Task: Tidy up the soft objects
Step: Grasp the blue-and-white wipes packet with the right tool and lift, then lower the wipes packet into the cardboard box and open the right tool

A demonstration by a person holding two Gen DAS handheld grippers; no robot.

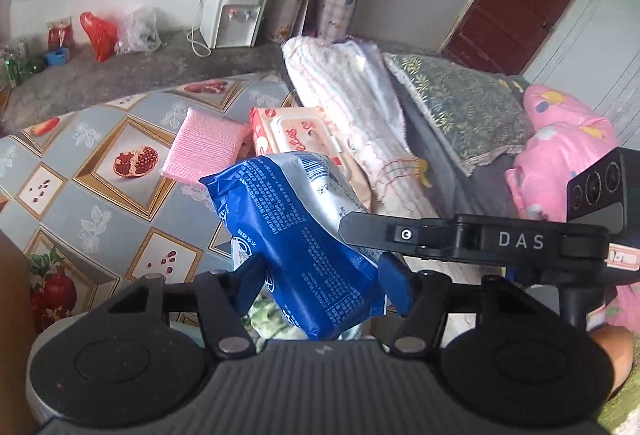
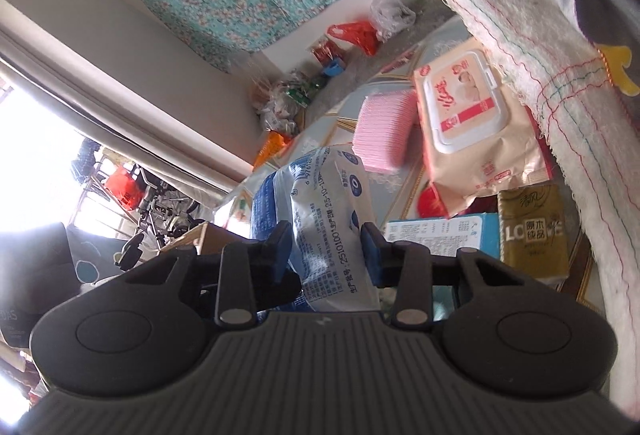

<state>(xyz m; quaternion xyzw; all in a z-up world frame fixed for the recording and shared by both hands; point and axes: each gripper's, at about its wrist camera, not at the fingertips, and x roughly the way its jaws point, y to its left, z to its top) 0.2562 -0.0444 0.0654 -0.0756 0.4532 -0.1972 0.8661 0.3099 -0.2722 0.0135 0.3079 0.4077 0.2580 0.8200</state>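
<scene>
A soft blue and white pack (image 1: 296,235) hangs above the pomegranate-print tablecloth (image 1: 100,171), and both grippers hold it. My left gripper (image 1: 322,287) is shut on its lower end, blue pads pressing each side. A black finger (image 1: 400,235) of the right gripper reaches onto the pack from the right. In the right wrist view my right gripper (image 2: 325,251) is shut on the pack (image 2: 328,211), which bulges between the pads. A pink folded cloth (image 1: 208,143) (image 2: 380,131) and a wet-wipes pack (image 1: 296,131) (image 2: 464,103) lie on the table beyond.
A gold tissue pack (image 2: 534,231) and a light-blue box (image 2: 440,235) lie by the wipes. Folded towels and quilts (image 1: 348,103) (image 2: 540,47) are piled to the right, with a pink quilt (image 1: 560,147). A water dispenser (image 1: 236,7) and bags stand on the floor behind.
</scene>
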